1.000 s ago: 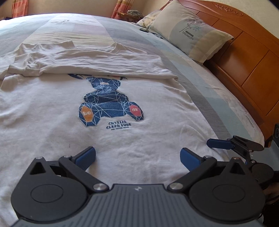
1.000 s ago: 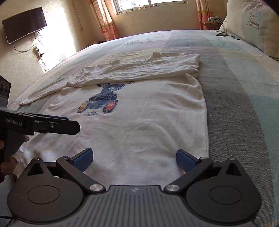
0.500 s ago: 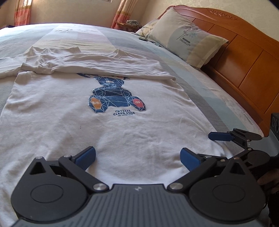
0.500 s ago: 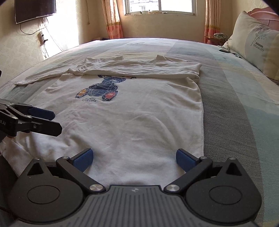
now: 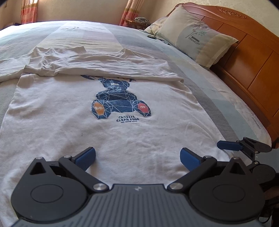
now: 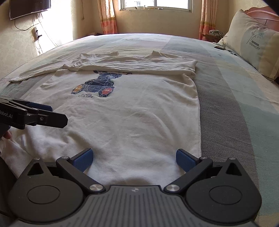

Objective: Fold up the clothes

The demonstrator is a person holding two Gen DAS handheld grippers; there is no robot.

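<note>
A white long-sleeved shirt (image 5: 73, 125) with a blue bear print (image 5: 120, 103) lies flat on the bed, hem toward me. It also shows in the right wrist view (image 6: 139, 108). Its sleeves are folded across the chest at the far end (image 5: 97, 64). My left gripper (image 5: 137, 156) is open and empty just above the hem. My right gripper (image 6: 133, 158) is open and empty above the hem near the shirt's right edge. The right gripper appears in the left wrist view (image 5: 244, 146); the left gripper appears in the right wrist view (image 6: 34, 115).
The striped bedspread (image 6: 235, 97) stretches to the right. Pillows (image 5: 198, 36) lean on a wooden headboard (image 5: 252, 57). A window (image 6: 155, 4) with curtains and a wall TV (image 6: 29, 7) are at the back.
Both grippers have tilted upward, so more of the room and the far end of the bed shows. Both stay open over the hem. The shirt has not moved.
</note>
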